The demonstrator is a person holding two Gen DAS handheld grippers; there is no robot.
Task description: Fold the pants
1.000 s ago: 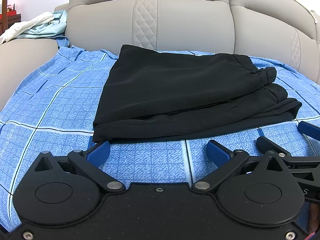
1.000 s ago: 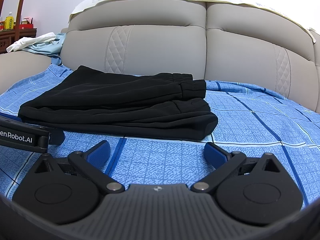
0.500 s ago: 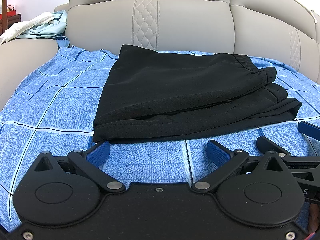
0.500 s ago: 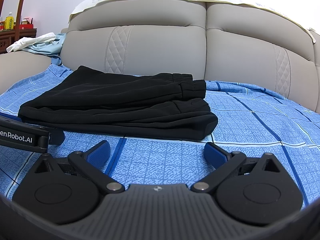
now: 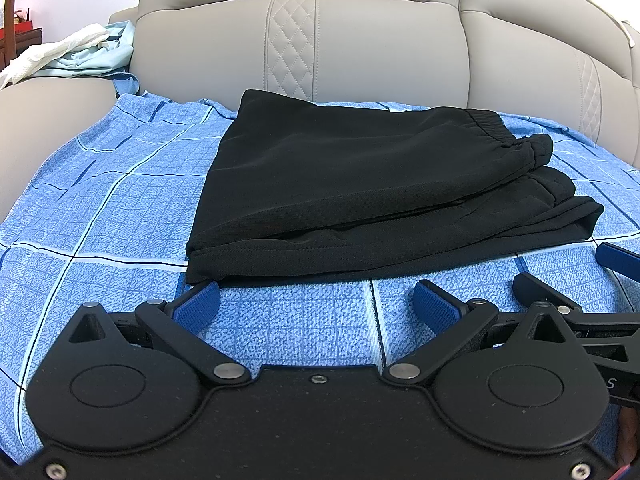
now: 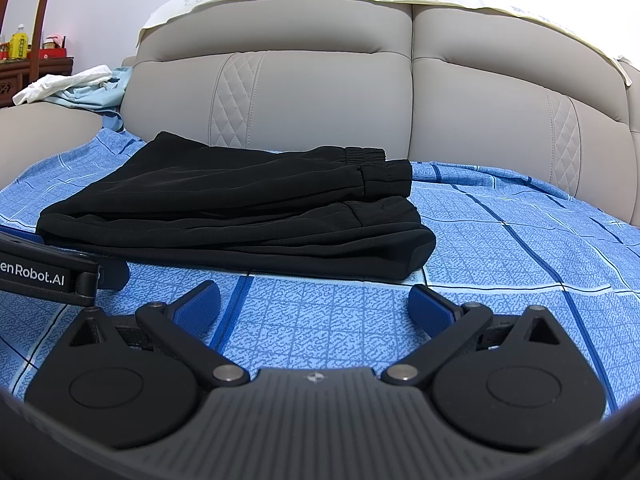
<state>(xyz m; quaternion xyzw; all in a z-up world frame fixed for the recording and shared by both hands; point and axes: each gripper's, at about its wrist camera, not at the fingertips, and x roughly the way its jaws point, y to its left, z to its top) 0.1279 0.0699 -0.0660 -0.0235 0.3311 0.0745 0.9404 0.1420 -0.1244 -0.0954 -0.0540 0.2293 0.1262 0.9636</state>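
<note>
Black pants [image 5: 360, 184] lie folded in a flat stack on the blue checked sheet [image 5: 100, 208], waistband to the right; they also show in the right wrist view [image 6: 240, 216]. My left gripper [image 5: 316, 304] is open and empty, just in front of the stack's near edge, not touching it. My right gripper [image 6: 314, 304] is open and empty, in front of the stack's right half. The right gripper's finger shows at the right edge of the left wrist view [image 5: 616, 260]. The left gripper's body shows at the left of the right wrist view [image 6: 44, 276].
A grey padded sofa back [image 5: 360, 40] rises behind the sheet. White and light blue clothes [image 5: 76, 56] lie on the armrest at the far left. A wooden cabinet with bottles [image 6: 24, 60] stands beyond it. The sheet [image 6: 520, 248] stretches to the right of the pants.
</note>
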